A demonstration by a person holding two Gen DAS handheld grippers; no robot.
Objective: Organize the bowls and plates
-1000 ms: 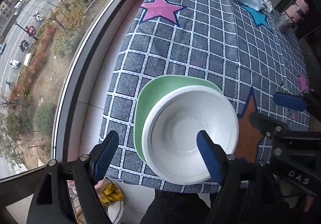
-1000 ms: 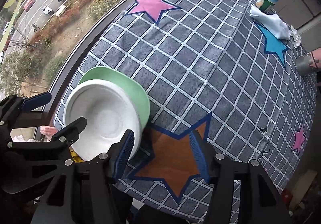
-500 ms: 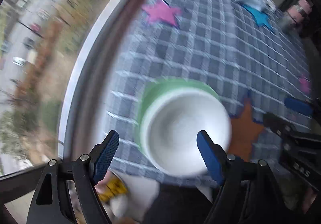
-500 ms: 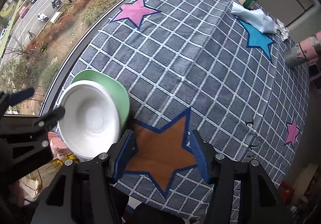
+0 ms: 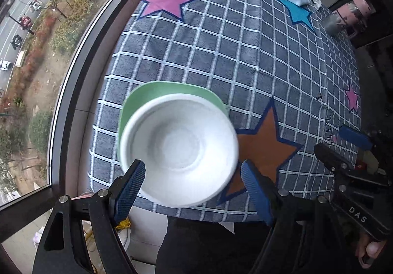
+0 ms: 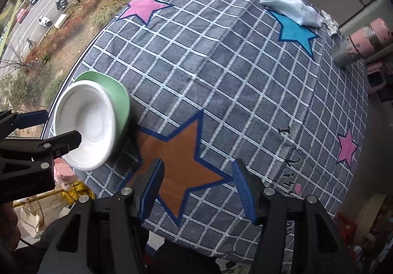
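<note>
Change: both grippers have drawn back from the table; dishes unmoved.
Left gripper (image 5: 191, 188): jaws apart, empty, above white bowl (image 5: 179, 151).
Right gripper (image 6: 196, 190): jaws apart, empty.
White bowl: nested on green plate (image 5: 157, 92), near left corner.

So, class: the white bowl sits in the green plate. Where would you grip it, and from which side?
Grip the white bowl by its thin raised rim, coming from above on the side toward the orange star. It sits upright, mouth up, and the green plate leaves that edge clear.
</note>
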